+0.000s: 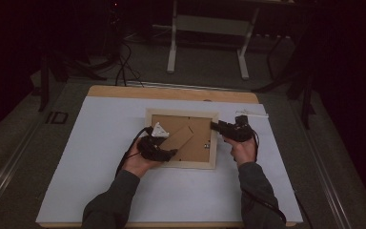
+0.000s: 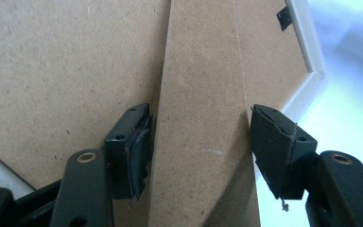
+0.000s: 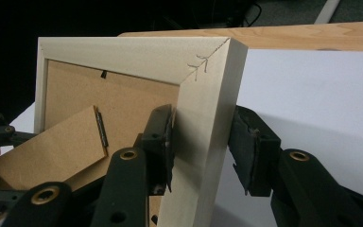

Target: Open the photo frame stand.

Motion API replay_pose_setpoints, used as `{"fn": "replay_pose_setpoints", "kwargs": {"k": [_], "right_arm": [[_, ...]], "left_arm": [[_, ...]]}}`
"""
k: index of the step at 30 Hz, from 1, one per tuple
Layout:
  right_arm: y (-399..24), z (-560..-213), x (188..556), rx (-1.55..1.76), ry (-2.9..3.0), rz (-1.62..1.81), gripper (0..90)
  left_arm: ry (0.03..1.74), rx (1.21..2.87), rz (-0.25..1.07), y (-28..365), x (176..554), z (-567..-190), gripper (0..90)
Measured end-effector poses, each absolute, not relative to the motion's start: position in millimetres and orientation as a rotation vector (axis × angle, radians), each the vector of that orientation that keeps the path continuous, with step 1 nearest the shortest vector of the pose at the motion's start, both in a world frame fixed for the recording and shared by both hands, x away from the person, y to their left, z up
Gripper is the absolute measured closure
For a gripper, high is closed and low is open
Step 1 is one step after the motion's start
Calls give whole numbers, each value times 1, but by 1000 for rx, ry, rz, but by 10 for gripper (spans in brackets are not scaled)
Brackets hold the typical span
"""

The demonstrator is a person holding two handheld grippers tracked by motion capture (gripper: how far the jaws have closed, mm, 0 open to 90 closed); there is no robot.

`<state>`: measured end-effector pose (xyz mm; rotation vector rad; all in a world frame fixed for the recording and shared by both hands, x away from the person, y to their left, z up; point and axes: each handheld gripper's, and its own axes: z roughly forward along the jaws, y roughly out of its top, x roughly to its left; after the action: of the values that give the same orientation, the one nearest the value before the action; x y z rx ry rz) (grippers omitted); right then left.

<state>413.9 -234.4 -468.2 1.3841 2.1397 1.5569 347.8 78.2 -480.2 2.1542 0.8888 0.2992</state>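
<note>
One picture frame point(image 1: 181, 163) lies face down on a white sheet point(image 1: 100, 157) that covers most of a wooden table point(image 1: 124, 91). Its brown backing board point(image 1: 169, 121) faces up, and one stand leg point(image 1: 177, 139) crosses it at a slant.

At the left, the left gripper point(image 1: 173, 152) reaches in over the frame's near edge. In the left gripper view its two jaws sit apart on either side of the leg point(image 2: 201, 113): the left pad point(image 2: 139, 151) is just touching the leg's edge, the right pad point(image 2: 274, 146) stands clear of it. One small black clip point(image 2: 283, 18) shows near the frame's pale rim point(image 2: 312, 56).

At the right, the right gripper point(image 1: 214, 125) meets the frame's right side. In the right gripper view point(image 3: 201, 146) the two jaws straddle that pale wooden rail point(image 3: 203, 123), the inner pad point(image 3: 163, 142) pressed against it, the outer pad point(image 3: 246, 146) at its outer face; whether it presses there I cannot tell. Two staples point(image 3: 199, 64) cross the mitred corner above. The leg's hinge point(image 3: 100, 127) shows on the board.
</note>
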Motion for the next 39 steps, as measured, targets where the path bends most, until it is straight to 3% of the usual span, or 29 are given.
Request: {"fn": "replay_pose_setpoints", "kwargs": {"k": [9, 25, 34, 39], "right_arm": [[-233, -466, 414, 1366, 2146, 1541, 608], [-229, -449, 414, 1282, 2125, 1510, 618], [-231, -450, 412, 1267, 2109, 1569, 621], [-230, -464, 412, 1246, 2238, 1528, 547]], "left_arm": [[849, 2249, 386, 70, 345, -477, 462], [768, 2237, 626, 63, 338, -476, 479], [741, 2236, 664, 64, 336, -476, 481], [741, 2232, 664, 64, 335, -476, 482]]}}
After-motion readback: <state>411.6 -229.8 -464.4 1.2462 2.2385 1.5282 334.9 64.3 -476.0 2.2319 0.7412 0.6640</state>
